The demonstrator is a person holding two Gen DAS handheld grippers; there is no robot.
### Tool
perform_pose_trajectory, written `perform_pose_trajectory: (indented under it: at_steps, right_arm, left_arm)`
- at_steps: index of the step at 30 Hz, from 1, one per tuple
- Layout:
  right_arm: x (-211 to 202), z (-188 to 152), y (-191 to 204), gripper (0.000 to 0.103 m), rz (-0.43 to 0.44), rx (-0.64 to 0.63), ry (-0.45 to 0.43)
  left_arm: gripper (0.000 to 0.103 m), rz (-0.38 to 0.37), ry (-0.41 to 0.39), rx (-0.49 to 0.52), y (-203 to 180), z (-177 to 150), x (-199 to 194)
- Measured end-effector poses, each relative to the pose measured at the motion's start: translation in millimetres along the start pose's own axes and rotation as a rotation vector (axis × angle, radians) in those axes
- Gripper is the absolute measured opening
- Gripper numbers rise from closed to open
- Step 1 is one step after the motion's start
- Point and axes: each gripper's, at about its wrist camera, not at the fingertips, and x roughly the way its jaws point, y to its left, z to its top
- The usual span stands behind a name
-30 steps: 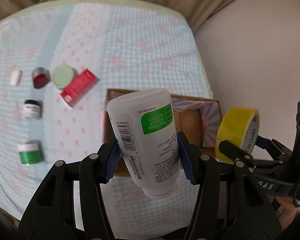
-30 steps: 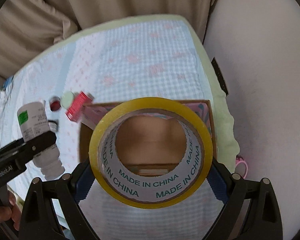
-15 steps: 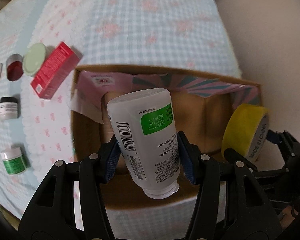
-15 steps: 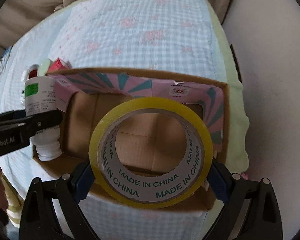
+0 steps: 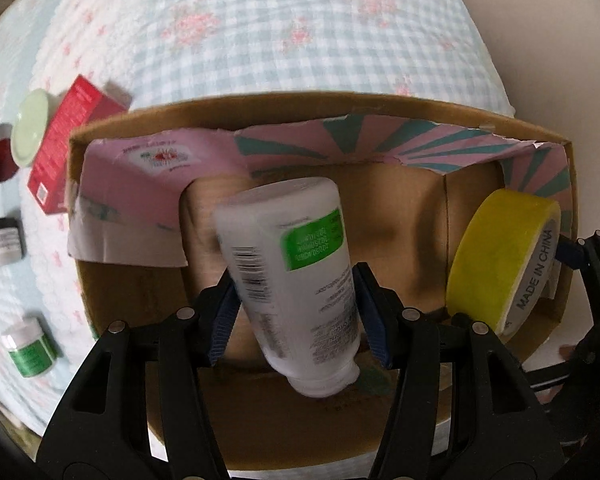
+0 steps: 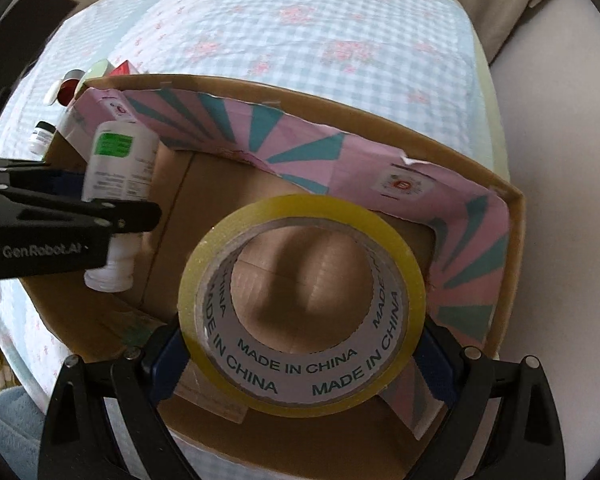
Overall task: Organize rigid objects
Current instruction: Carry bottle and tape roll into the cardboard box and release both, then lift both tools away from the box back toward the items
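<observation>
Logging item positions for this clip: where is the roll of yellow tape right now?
The yellow tape roll is clamped in the right gripper, held over the right side of the open cardboard box, with the white bottle to its left.

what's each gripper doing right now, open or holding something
left gripper: shut on the white plastic bottle with a green label.
right gripper: shut on the yellow roll of tape.
</observation>
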Motion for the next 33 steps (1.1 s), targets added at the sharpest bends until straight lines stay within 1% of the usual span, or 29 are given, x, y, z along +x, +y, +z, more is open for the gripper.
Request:
perform_pose_trajectory:
  at_steps: [1,2,3,5,6,9,13,16,19,20,21,25,33]
  right_arm:
    - [1.1,1.0,-0.2,0.096,0.008,-0.003,0.005]
    - [2.5,1.4,-1.1,0.096,0.019,-0.003,0.014]
    - [5.2,1.7,-2.5,0.096,0.029,0.000,0.036]
    - [11.9,-0.2,-5.7,0.097,0.047,0.006,0.094]
    - [11.8,-2.3,-7.1,0.102,0.052,0.006,0.092]
    - [-2.9,-8.3,-13.3,0.103,0.032,0.020,0.006]
    - [-12.7,-7.2,-19.9,0.103,0.007,0.043,-0.013]
    - [-20.9,-4.3,-19.8,0.103,-0.002,0.042,-0.014]
    - [-34.4,-8.7,-14.1,0.103,-0.015,0.034,-0.036]
    - [-41.1,-18.6,-8.5,0.103,-0.017,0.036,-0.043]
    - [-44.7,-21.3,-7.1,0.103,-0.018,0.037,-0.050]
    - [-65.5,-23.2,1.1,0.103,-0.034,0.035,-0.063]
    - [-112.7,-23.0,43.7,0.103,-0.055,0.035,-0.152]
  left_arm:
    - [0.082,0.001,-0.010,0.009,-1.8,0.6,-3.4]
    - [0.101,0.005,-0.022,0.022,-3.9,0.9,-8.7]
    - [0.103,0.007,-0.039,0.029,-5.0,0.5,-12.1]
    - [0.103,0.021,-0.067,0.049,-6.9,-0.7,-20.9]
    - [0.103,0.033,-0.072,0.054,-6.3,-2.8,-24.1]
    - [0.103,0.026,-0.074,0.034,-1.2,-5.8,-29.7]
    - [0.103,0.008,-0.089,-0.006,3.7,-10.0,-41.5]
    - [0.103,0.011,-0.106,-0.010,6.7,-19.9,-56.4]
    - [0.103,0.015,-0.126,-0.010,10.4,-29.7,-69.7]
    - [0.103,0.016,-0.133,-0.010,11.1,-32.6,-73.8]
    - [0.103,0.016,-0.143,-0.010,12.3,-36.0,-78.9]
    - [0.103,0.008,-0.186,-0.022,20.0,-51.5,-102.9]
    - [0.103,0.009,-0.285,-0.062,55.5,-93.0,-169.4]
